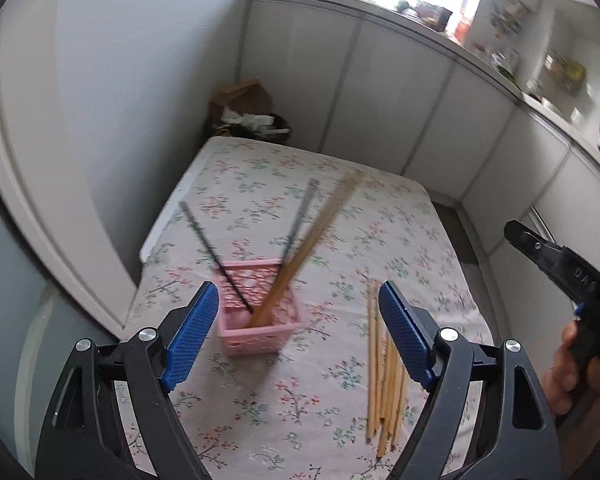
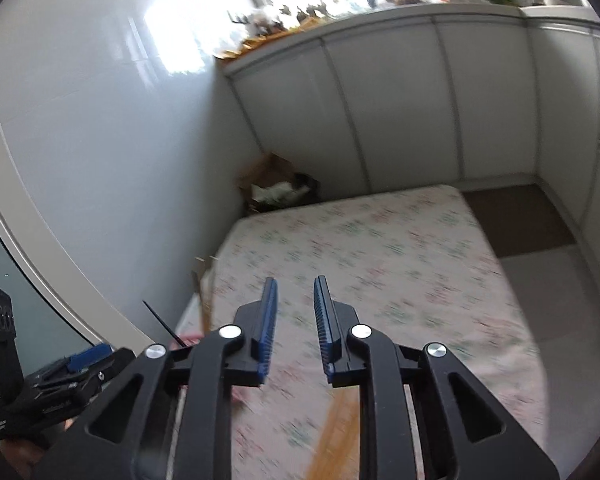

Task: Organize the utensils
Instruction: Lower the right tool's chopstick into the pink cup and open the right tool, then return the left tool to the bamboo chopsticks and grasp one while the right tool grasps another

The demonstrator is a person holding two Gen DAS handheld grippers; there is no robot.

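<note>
A pink slotted basket stands on the floral tablecloth. In it lean wooden chopsticks and dark chopsticks. Several loose wooden chopsticks lie on the cloth to the right of the basket. My left gripper is open and empty, above and in front of the basket. My right gripper is open with a narrow gap and empty, above the cloth; it also shows in the left wrist view. A blurred bundle of wooden chopsticks lies below it.
White cabinet doors run behind and to the right of the table. A cardboard box with rubbish sits in the far corner. A white wall is close on the left. The left gripper shows at the lower left of the right wrist view.
</note>
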